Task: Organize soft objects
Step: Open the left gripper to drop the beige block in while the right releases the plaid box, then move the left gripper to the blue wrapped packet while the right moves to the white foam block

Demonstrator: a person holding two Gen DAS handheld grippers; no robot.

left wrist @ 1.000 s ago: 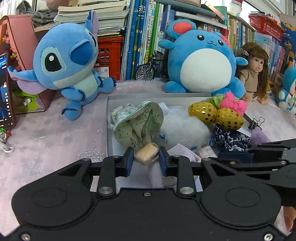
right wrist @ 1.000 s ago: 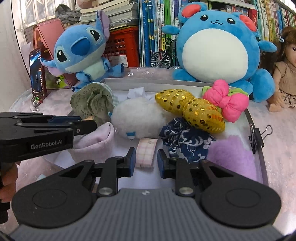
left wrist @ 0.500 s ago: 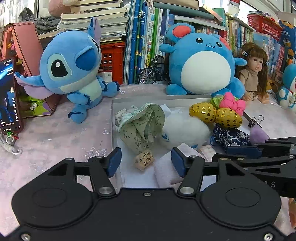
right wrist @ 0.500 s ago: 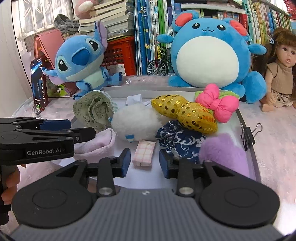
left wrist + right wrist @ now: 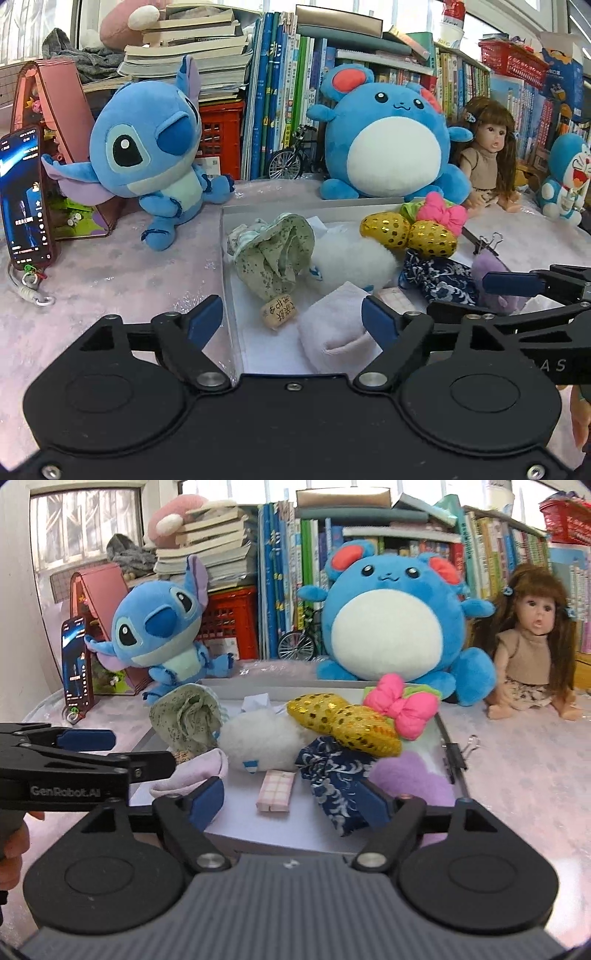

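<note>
Both grippers, left (image 5: 291, 319) and right (image 5: 291, 803), spread wide, empty, at tray (image 5: 231, 295) near edge on tabletop | risk: jaw may snag limp green pouch (image 5: 275, 254) or nudge pink towel (image 5: 336, 336) over rim | textures: fluffy white ball (image 5: 351, 258), sequinned gold bow (image 5: 410, 230), stiff checked pad (image 5: 276, 791)

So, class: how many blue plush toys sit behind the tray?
3. Stitch plush behind the tray's left corner, round blue mouse plush behind its middle, Doraemon plush far right, partly cut off. Others may be hidden.
</note>
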